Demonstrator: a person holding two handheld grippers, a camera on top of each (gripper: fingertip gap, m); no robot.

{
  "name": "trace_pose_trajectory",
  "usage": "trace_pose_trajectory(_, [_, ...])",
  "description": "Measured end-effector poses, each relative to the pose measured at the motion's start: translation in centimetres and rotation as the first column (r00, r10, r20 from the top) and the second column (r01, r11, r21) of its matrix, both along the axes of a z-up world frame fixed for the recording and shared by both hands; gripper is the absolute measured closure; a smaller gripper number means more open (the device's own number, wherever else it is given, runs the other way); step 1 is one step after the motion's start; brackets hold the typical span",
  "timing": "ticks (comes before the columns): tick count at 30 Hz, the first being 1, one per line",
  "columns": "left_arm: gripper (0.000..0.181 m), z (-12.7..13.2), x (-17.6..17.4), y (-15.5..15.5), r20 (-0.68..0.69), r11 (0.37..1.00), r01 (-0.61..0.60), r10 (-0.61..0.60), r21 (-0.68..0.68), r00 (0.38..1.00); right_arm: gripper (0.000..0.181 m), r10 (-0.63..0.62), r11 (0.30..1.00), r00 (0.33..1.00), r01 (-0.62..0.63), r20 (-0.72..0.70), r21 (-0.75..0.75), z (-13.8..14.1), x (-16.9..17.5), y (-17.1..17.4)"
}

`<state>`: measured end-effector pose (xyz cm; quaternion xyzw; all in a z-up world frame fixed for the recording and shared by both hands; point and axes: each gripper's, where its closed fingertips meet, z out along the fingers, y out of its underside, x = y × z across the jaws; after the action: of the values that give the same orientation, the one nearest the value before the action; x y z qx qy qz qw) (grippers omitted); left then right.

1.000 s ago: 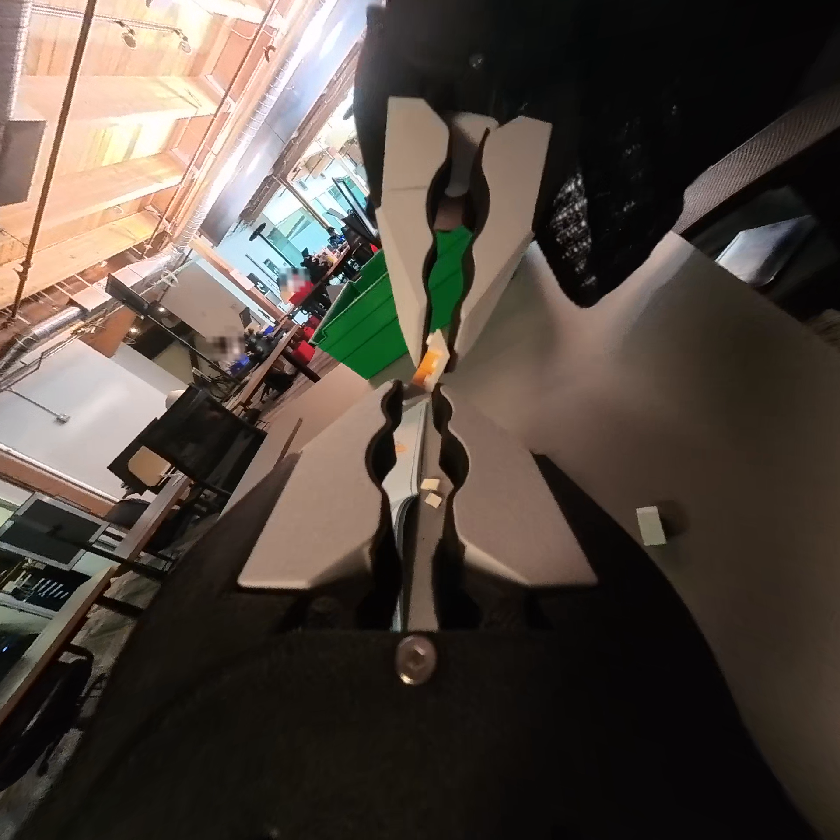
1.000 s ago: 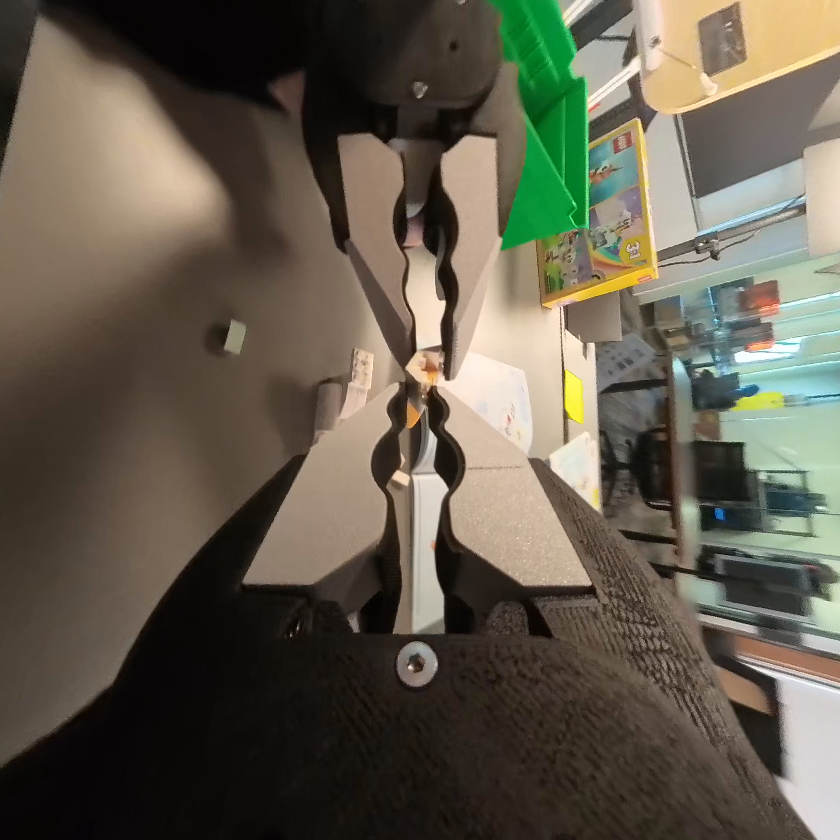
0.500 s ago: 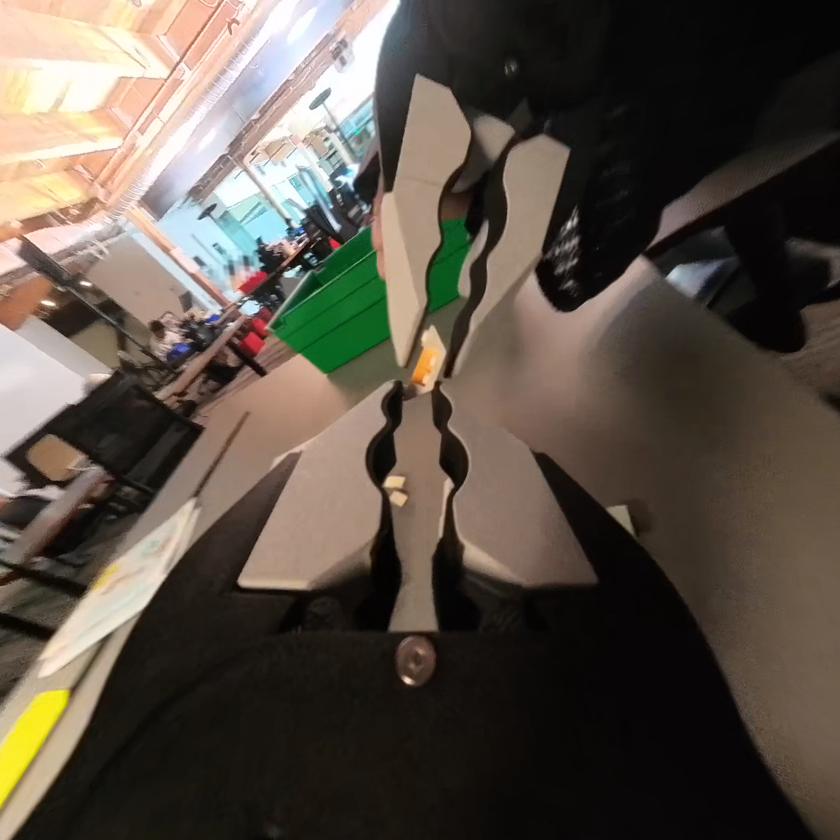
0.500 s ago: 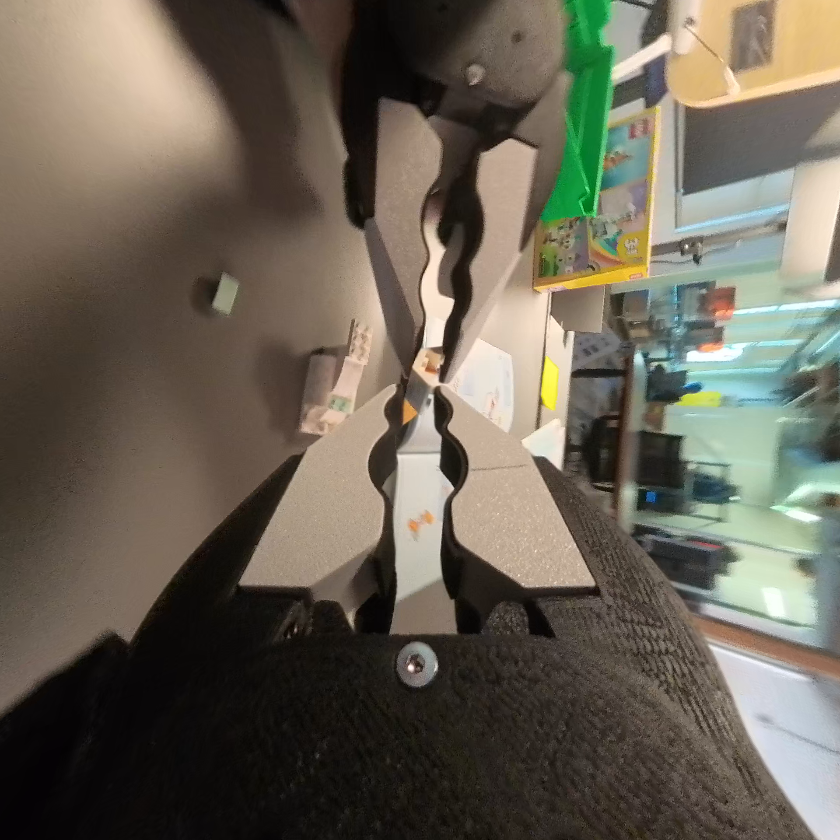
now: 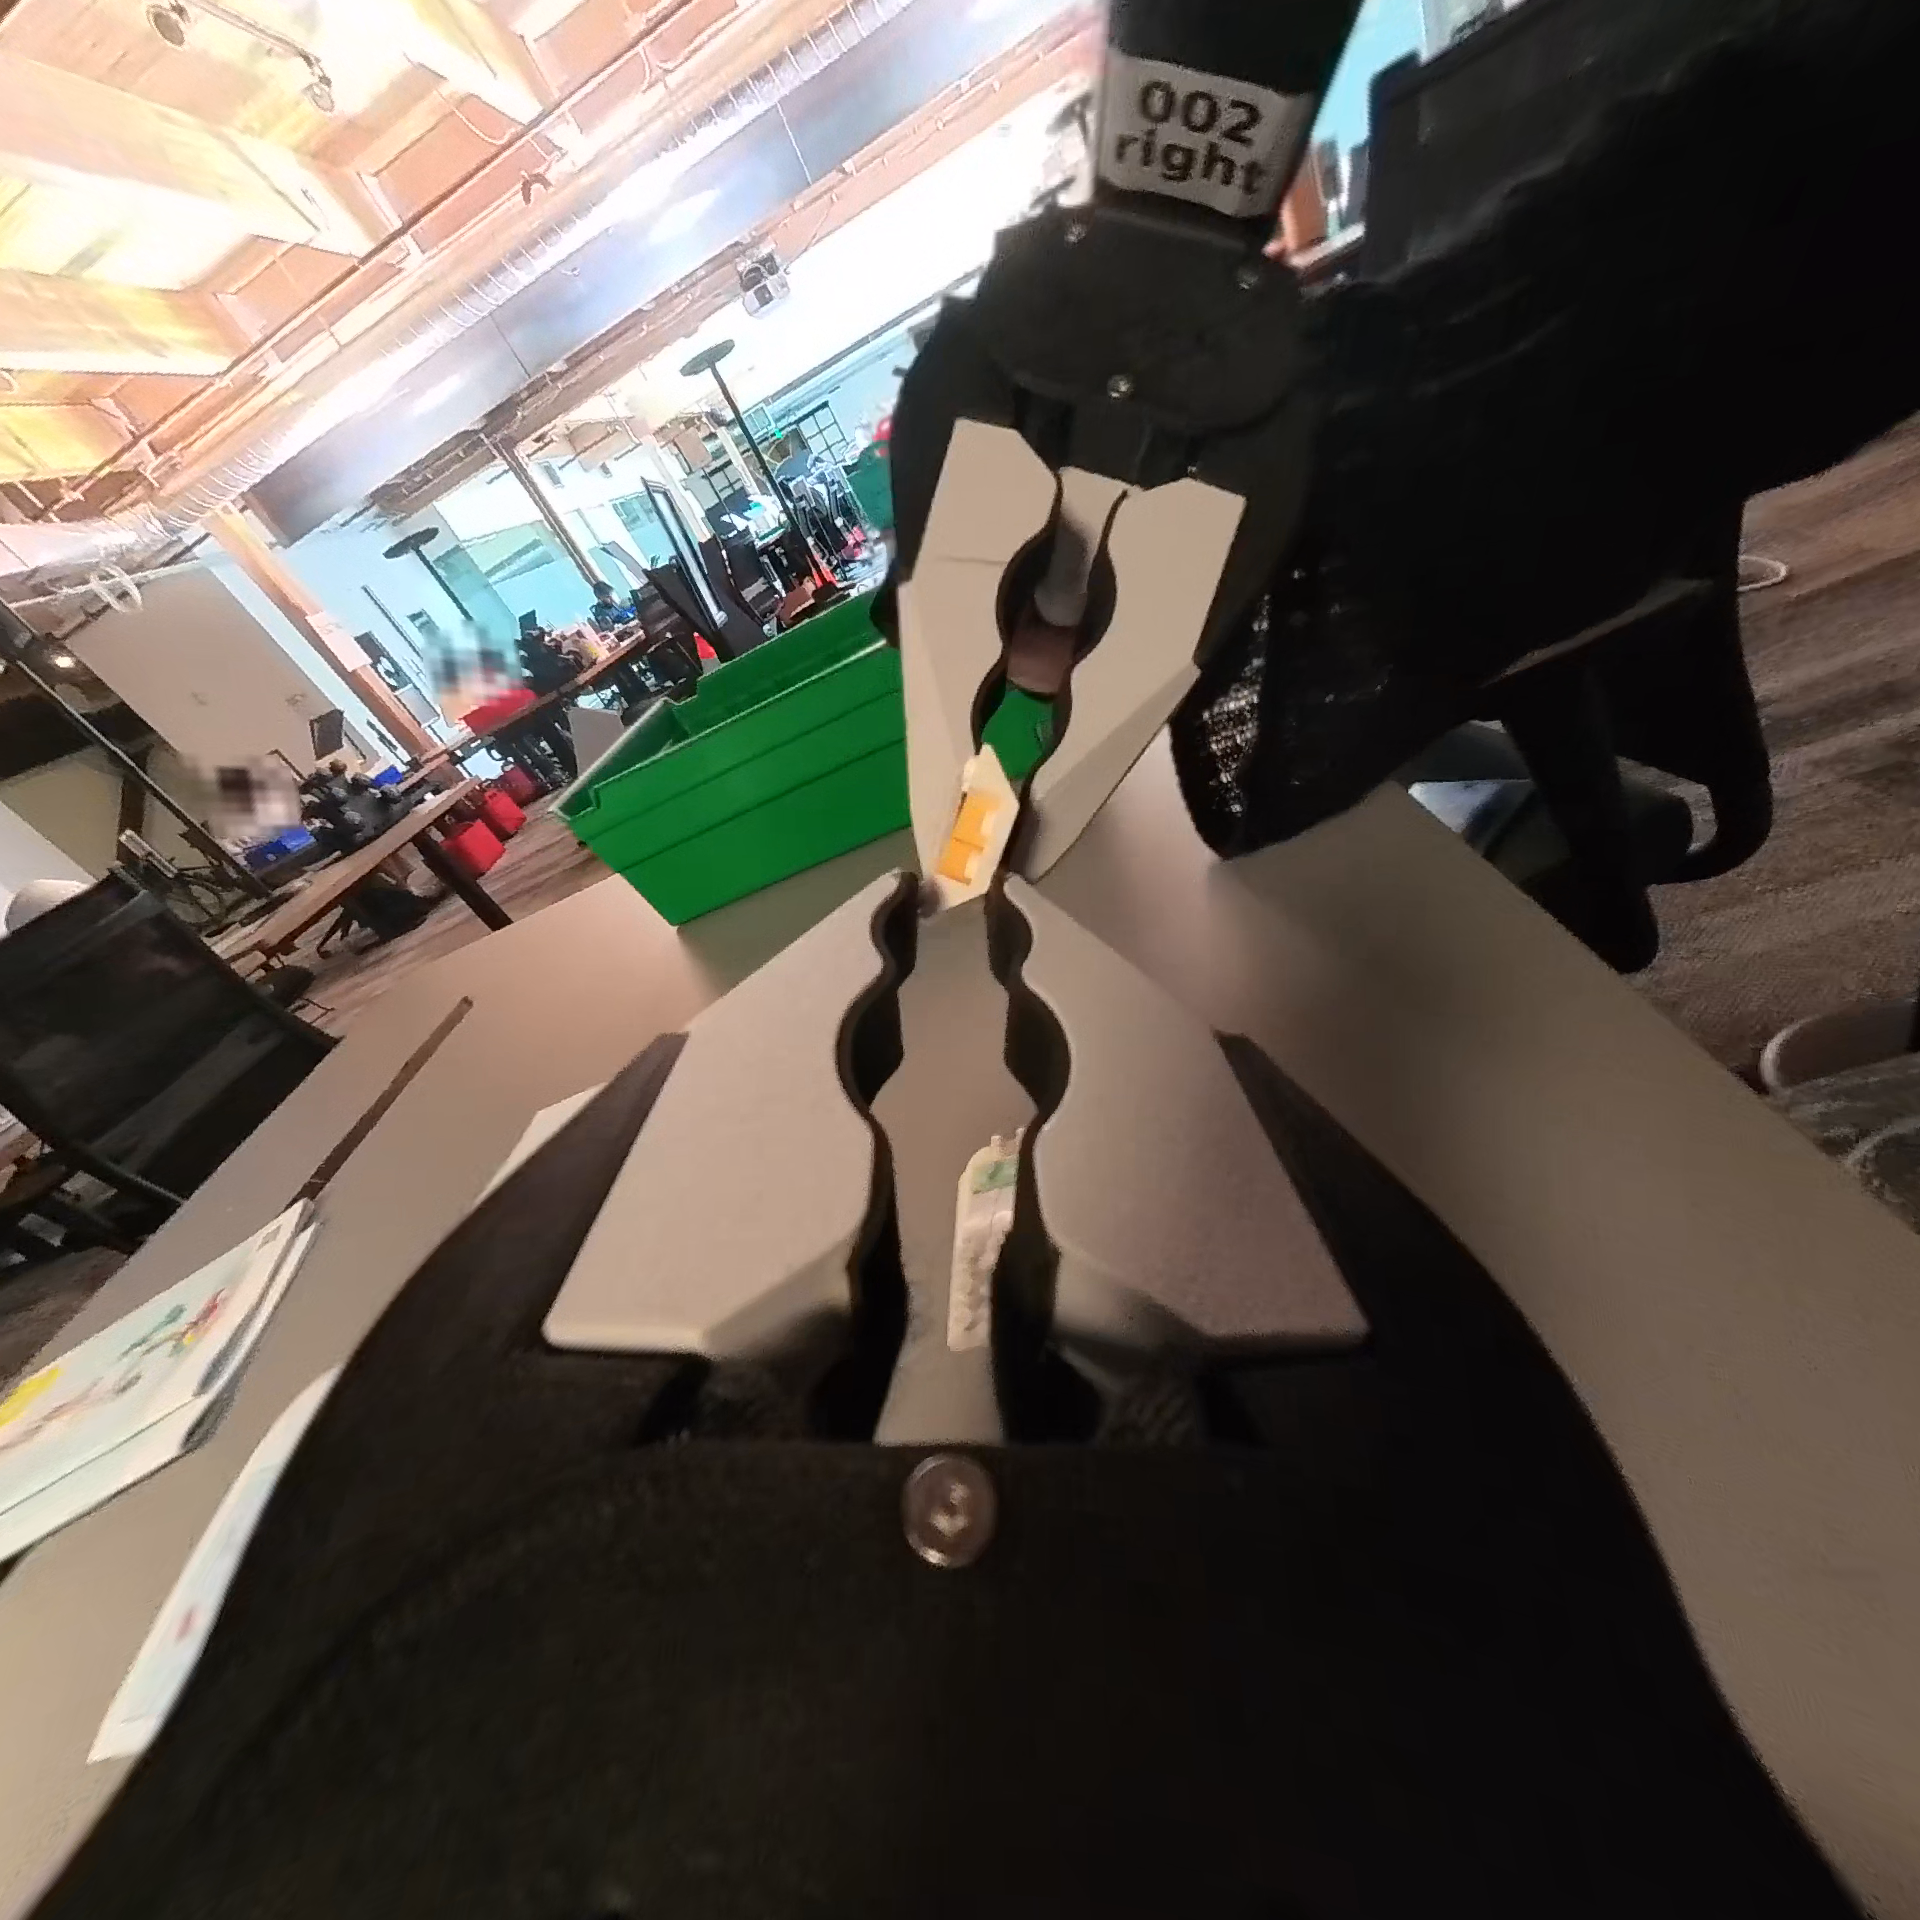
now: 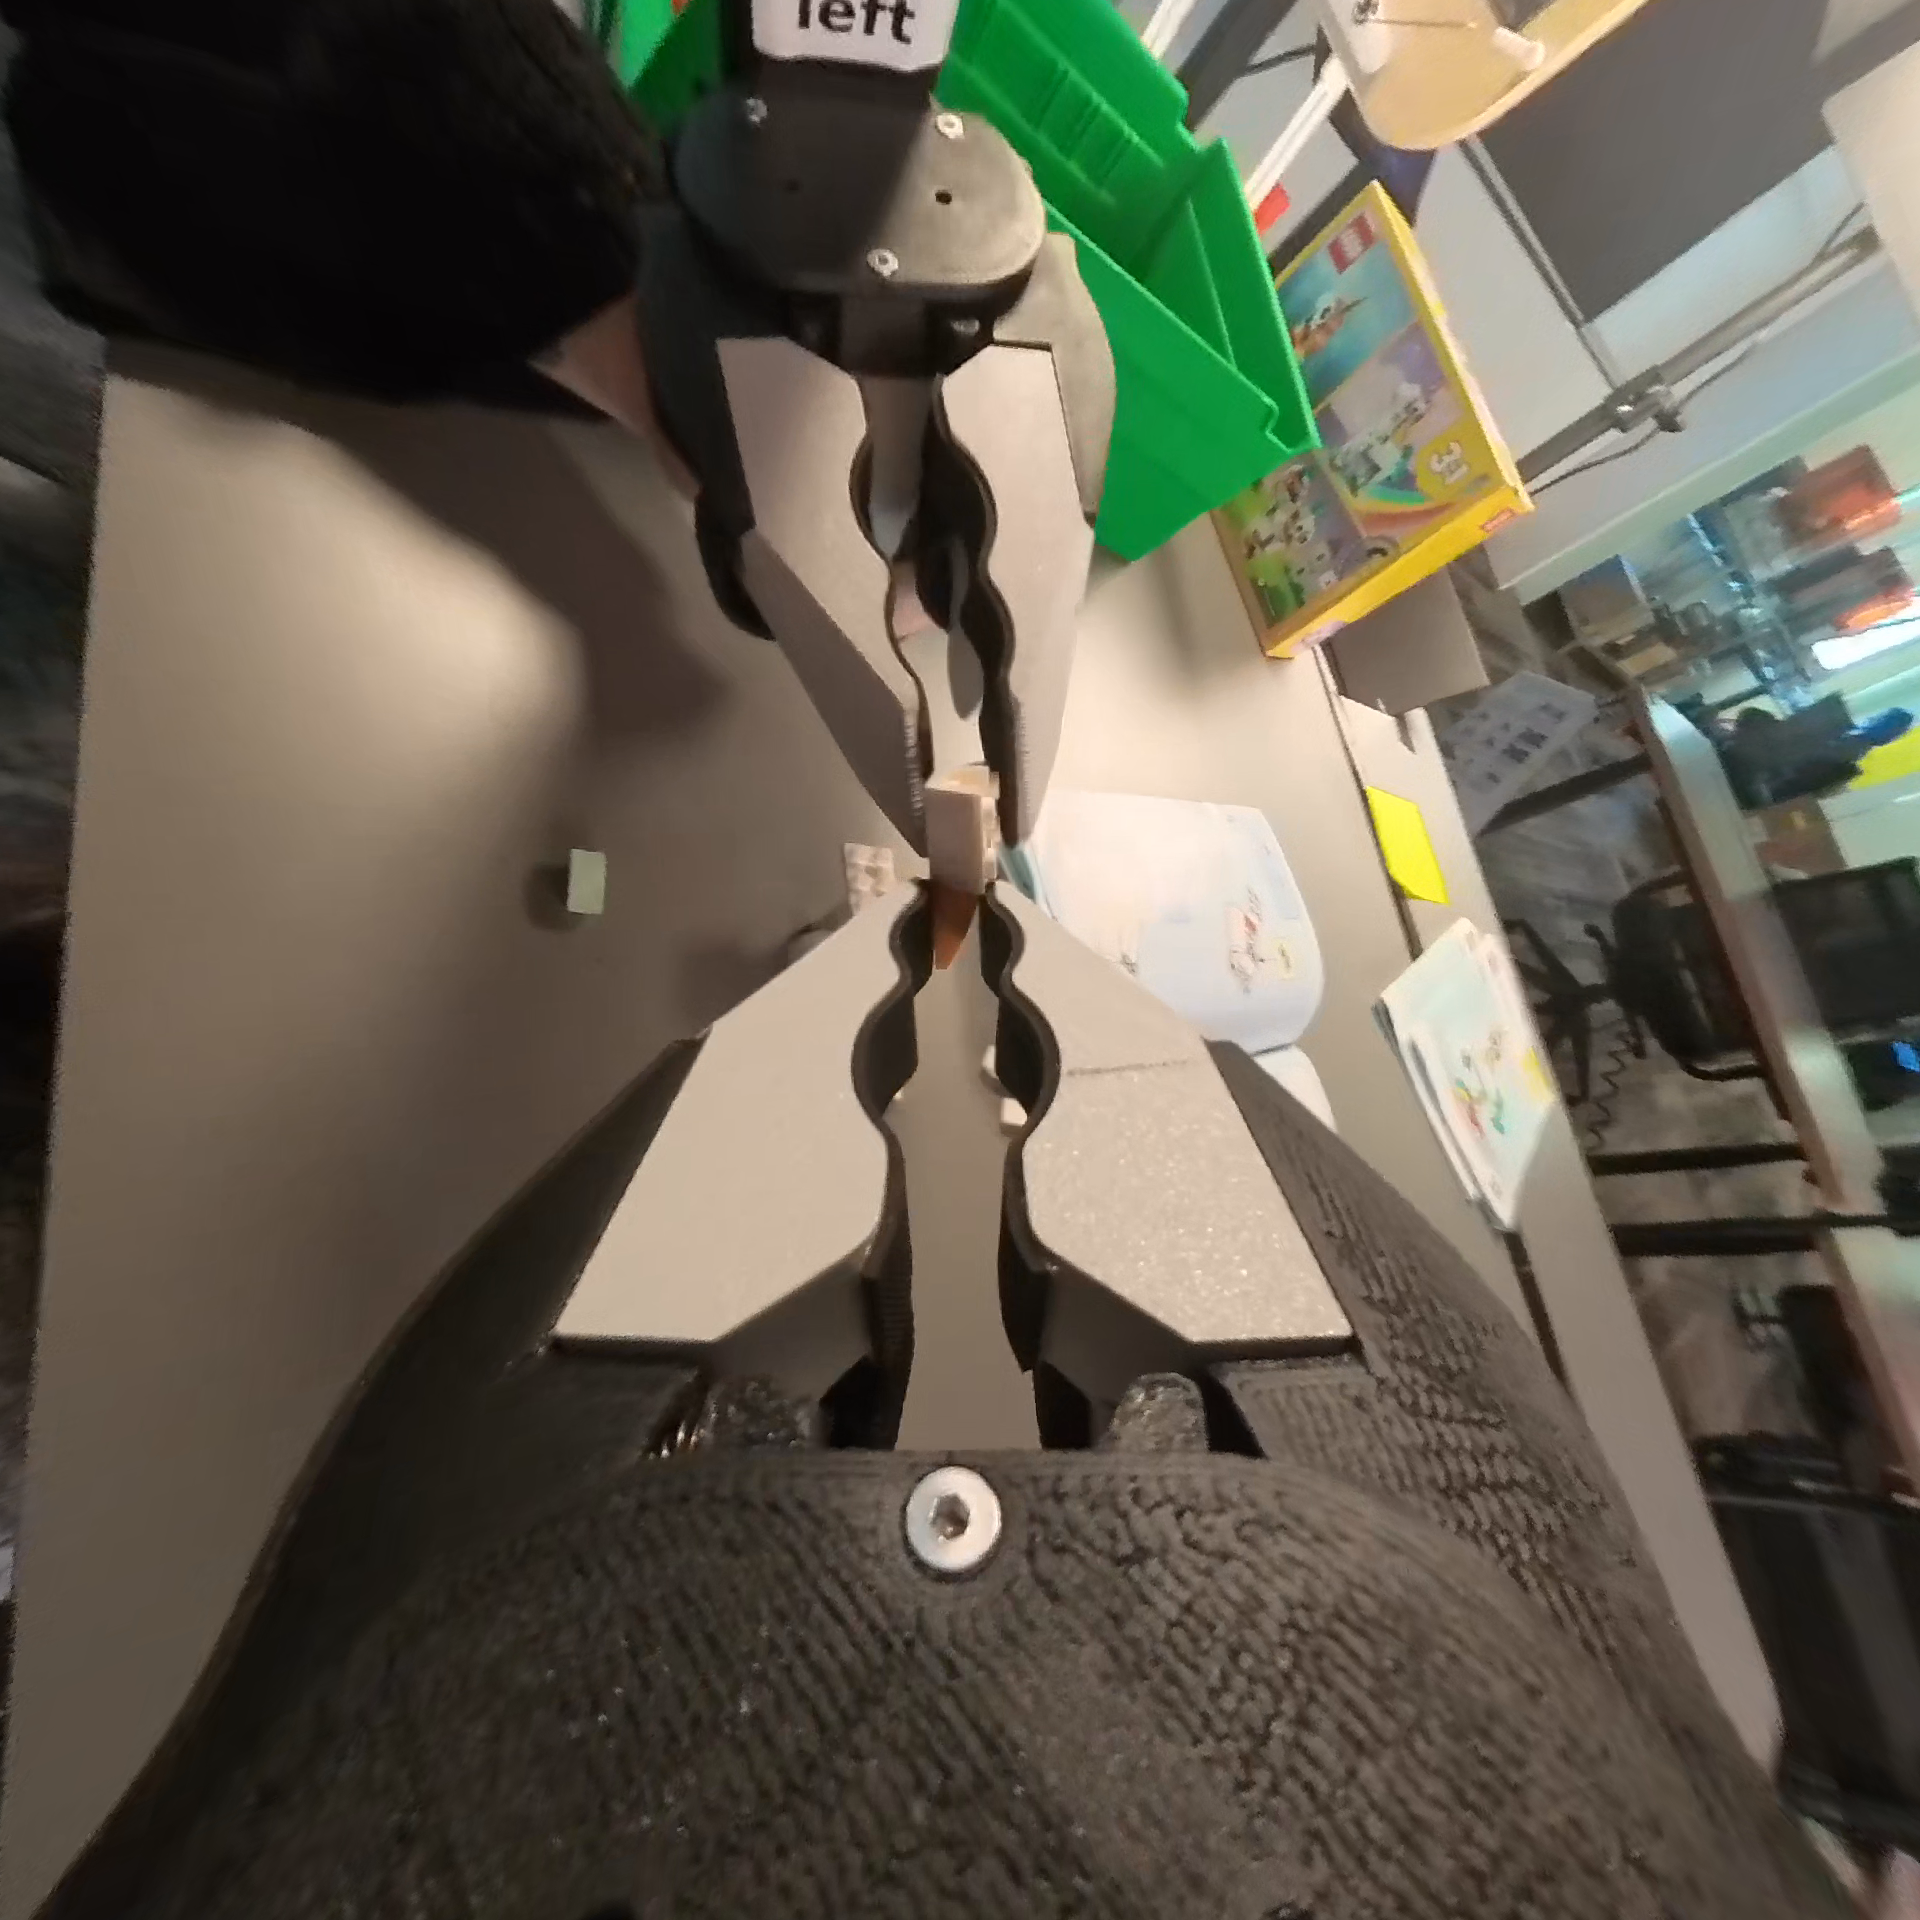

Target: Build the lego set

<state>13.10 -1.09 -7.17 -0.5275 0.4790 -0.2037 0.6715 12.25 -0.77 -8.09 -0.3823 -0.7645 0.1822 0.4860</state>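
The left gripper (image 5: 951, 899) and the right gripper (image 6: 954, 902) meet tip to tip above the bench (image 5: 1455, 1039), each clamped on its own end of a small lego build. In the left wrist view the right gripper (image 5: 977, 831) comes in from above, its jaws nearly closed on a white-and-orange brick stack (image 5: 971, 831). In the right wrist view the left gripper (image 6: 961, 805) pinches a pale tan brick (image 6: 958, 836), which touches an orange piece (image 6: 951, 925) squeezed between the right gripper's tips.

Below the grippers, a white strip of joined lego plates (image 5: 982, 1236) lies flat on the bench. A small pale green brick (image 6: 587, 883) sits alone well off to the side. A green bin (image 5: 748, 790) stands at the far edge, with the yellow lego box (image 6: 1371, 416) just beside it. Instruction booklets (image 6: 1465, 1060) lie along the bench's side edge, near a yellow sticky note (image 6: 1408, 857).
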Motion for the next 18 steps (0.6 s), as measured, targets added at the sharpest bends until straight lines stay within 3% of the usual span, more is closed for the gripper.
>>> trace_pose_trajectory(3, [0.162,0.4,0.0,0.1,0.084,0.997,0.023,-0.016,-0.08,0.996,0.176,-0.038,0.993,0.999,0.039,-0.017,0.112,0.5,-0.1,0.5])
trace_pose_trajectory(5, [0.14,0.5,0.0,0.3,0.171,0.978,0.071,-0.037,-0.197,0.985,0.175,-0.086,0.957,0.996,0.093,-0.036,0.274,1.0,-0.2,1.6])
trace_pose_trajectory(9, [0.124,1.5,0.0,0.3,0.415,0.871,0.277,-0.094,-0.406,0.905,0.175,-0.136,0.754,0.988,0.147,-0.067,0.64,2.4,-0.5,2.8])
trace_pose_trajectory(12, [0.131,1.7,-0.3,0.7,0.421,0.878,0.254,-0.067,-0.405,0.904,0.175,-0.127,0.631,0.989,0.139,-0.075,0.763,2.7,-1.0,2.6])
trace_pose_trajectory(16, [0.15,1.5,-0.6,1.3,0.359,0.929,0.119,0.016,-0.351,0.933,0.175,-0.131,0.589,0.987,0.156,-0.097,0.793,2.9,-1.6,2.5])
trace_pose_trajectory(18, [0.151,1.7,-0.8,1.3,0.363,0.939,0.099,0.029,-0.329,0.931,0.176,-0.131,0.56,0.986,0.162,-0.106,0.813,3.2,-1.8,2.5])
